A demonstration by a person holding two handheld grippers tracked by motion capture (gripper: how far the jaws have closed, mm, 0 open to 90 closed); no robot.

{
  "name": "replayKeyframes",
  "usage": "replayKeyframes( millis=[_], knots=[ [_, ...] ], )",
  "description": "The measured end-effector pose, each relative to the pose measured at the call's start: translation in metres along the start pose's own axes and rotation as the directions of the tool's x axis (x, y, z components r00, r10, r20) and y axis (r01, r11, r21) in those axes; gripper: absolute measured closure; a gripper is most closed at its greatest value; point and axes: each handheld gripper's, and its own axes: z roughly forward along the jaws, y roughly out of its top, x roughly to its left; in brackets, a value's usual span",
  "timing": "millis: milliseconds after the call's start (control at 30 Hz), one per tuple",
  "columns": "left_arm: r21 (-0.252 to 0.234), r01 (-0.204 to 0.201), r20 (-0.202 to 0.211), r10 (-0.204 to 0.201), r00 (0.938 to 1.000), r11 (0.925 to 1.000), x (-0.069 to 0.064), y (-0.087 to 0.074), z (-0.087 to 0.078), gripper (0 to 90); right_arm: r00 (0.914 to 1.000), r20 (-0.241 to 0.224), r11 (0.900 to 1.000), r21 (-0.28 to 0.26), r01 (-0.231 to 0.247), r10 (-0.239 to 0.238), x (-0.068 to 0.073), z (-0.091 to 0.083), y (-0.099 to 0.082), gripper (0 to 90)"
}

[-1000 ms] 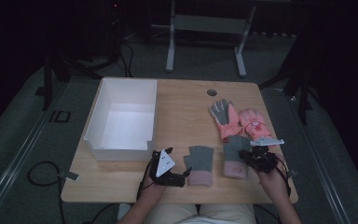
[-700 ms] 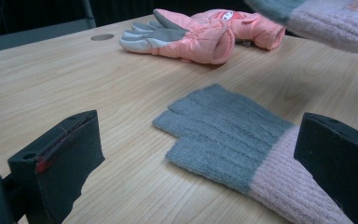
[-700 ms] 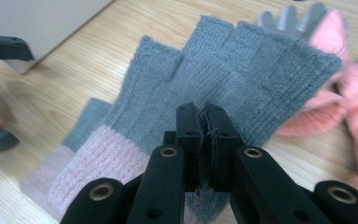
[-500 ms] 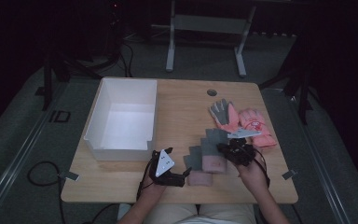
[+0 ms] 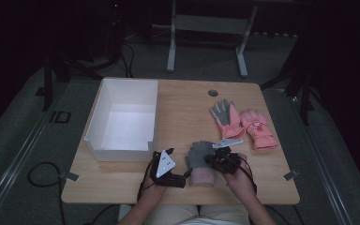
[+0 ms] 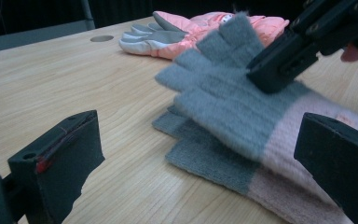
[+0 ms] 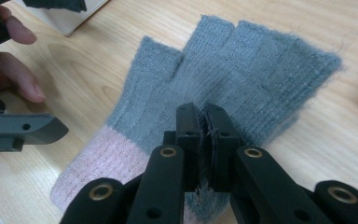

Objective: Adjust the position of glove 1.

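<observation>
1. The right gripper [image 5: 214, 157] is pinching a grey knit glove [image 5: 200, 153] with a pink cuff, its two black jaws pressed together on a fold of the grey wool, as the right gripper view [image 7: 204, 122] is showing plainly.
2. The held glove [image 7: 242, 79] is hanging partly lifted, fingers spread and pointing away from the person, over the near middle of the wooden table [image 5: 187, 112].
3. In the left gripper view, that glove [image 6: 228, 98] is lying over a second grey-and-pink glove [image 6: 205, 158], which is resting flat on the table [image 6: 74, 79] beneath it; the upper one is overlapping the lower one, offset a little.
4. The left gripper [image 5: 168, 171] is sitting near the table's front edge, just beside the gloves on their left, with its jaws spread wide and nothing between them; the two jaws are standing far apart at either side of the left gripper view [image 6: 191, 186].
5. The right gripper [image 6: 289, 56] is reaching into the left gripper view from the upper right, biting the grey wool.
6. A pair of thick pink gloves [image 5: 243, 122] is lying farther back on the right side of the table, well apart from the grippers.
7. A white box [image 5: 98, 140], open at the top, is standing on the left part of the table, its near wall close to the left gripper.
</observation>
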Motion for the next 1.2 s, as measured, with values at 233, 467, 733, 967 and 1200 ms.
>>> replayKeyframes(
  millis=[233,467,733,967,1200],
  knots=[
    [0.001,0.0,0.003,0.0,1.0,1.0,0.0,0.0,0.0,0.5,1.0,-0.008,0.9998,0.019,-0.004,0.004,0.002,0.008,-0.004,85.1],
    [0.005,-0.018,0.006,0.018,0.9998,0.9998,-0.001,0.0,0.001,0.5,0.9997,-0.018,0.9989,0.043,-0.018,0.019,-0.002,0.022,-0.008,84.3],
    [0.006,-0.037,-0.019,0.037,0.9991,0.9993,-0.005,0.001,0.002,0.5,0.9994,-0.018,0.999,0.036,-0.027,0.028,-0.004,0.026,-0.013,80.3],
    [0.018,-0.057,0.023,0.057,0.9981,0.9982,-0.005,0.005,0.001,0.5,0.9992,-0.026,0.9995,-0.004,-0.03,0.03,-0.009,0.008,-0.008,70.6],
    [0.091,-0.135,0.1,0.126,0.987,0.9866,-0.015,0.028,-0.009,5.2,0.9987,0.036,0.9981,-0.051,-0.035,0.036,-0.037,-0.02,-0.001,69.6]
  ],
)
